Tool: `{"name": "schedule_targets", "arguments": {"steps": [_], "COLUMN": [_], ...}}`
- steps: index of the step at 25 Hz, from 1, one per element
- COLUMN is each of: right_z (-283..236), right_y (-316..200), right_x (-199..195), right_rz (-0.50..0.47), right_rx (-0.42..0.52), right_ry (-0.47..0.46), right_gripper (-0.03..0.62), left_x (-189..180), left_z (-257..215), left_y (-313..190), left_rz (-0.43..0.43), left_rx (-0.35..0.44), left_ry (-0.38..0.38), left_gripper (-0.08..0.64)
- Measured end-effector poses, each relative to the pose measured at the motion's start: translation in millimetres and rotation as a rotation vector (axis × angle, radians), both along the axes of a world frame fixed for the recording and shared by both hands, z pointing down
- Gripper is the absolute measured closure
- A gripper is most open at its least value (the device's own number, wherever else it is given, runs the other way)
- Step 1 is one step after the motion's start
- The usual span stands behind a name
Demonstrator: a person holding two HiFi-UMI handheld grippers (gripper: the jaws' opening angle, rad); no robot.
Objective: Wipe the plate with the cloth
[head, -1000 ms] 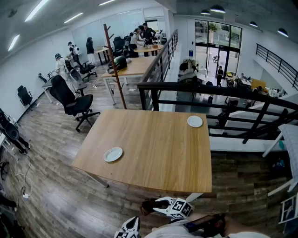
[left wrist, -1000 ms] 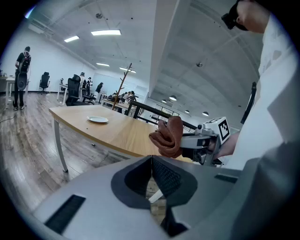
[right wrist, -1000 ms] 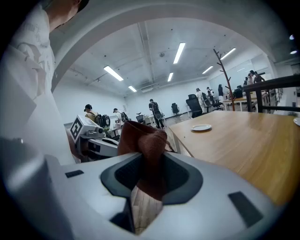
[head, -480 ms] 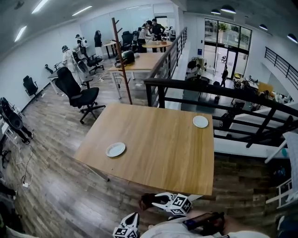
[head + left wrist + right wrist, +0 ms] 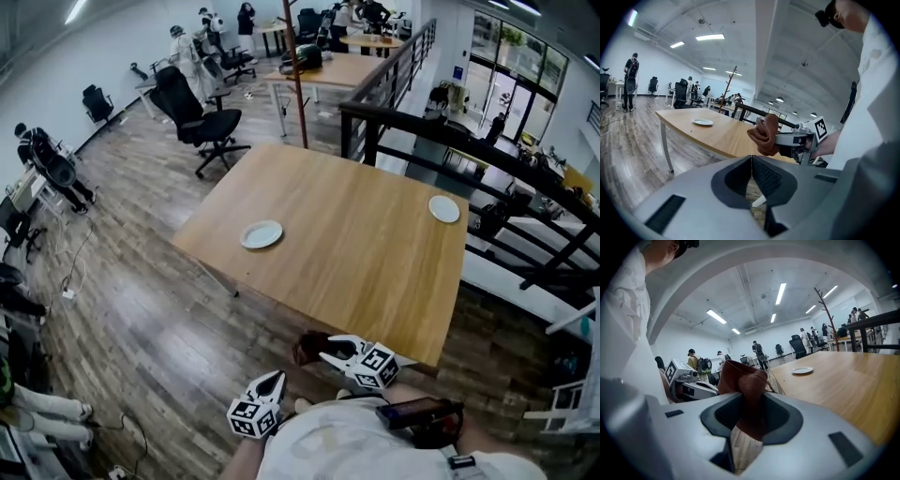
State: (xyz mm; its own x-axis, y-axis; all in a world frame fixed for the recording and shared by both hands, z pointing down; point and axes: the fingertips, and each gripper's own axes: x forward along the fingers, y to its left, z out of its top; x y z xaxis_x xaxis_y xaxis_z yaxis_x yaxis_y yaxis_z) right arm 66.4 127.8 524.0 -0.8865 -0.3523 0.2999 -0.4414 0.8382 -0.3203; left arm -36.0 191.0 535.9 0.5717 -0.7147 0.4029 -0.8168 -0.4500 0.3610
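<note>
Cloth (image 5: 743,380) sits bunched in the grasping fingers of the right gripper (image 5: 749,416), just off the bench's (image 5: 356,244) near edge. The left gripper (image 5: 751,176) has its fingers clenched on nothing. The plate (image 5: 262,233) lies well apart, by the near-left corner, and a hard unsteadied wipe could skid it off.

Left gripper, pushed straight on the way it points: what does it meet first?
Probably the brown cloth clamped in the right gripper, dead ahead of the shut left gripper, before the table edge. Depth is hard to judge.
</note>
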Motion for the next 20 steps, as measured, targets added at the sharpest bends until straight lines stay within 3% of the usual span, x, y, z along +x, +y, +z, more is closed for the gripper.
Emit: {"name": "schedule_targets", "arguments": {"steps": [5, 20], "right_z": [-21.6, -29.7], "right_y": [-27.8, -36.4], "right_x": [13.8, 16.2], "right_rz": [-0.020, -0.050], "right_rx": [0.067, 0.052], "right_ry": [-0.015, 0.005], "right_gripper": [0.465, 0.465], "left_x": [16.5, 22.1], "left_z": [-21.3, -21.2], "left_y": [-25.6, -19.0], "left_rz": [-0.002, -0.056], "left_rx": [0.063, 0.024], "left_ry": [-0.039, -0.028], "left_gripper": [0.547, 0.547]}}
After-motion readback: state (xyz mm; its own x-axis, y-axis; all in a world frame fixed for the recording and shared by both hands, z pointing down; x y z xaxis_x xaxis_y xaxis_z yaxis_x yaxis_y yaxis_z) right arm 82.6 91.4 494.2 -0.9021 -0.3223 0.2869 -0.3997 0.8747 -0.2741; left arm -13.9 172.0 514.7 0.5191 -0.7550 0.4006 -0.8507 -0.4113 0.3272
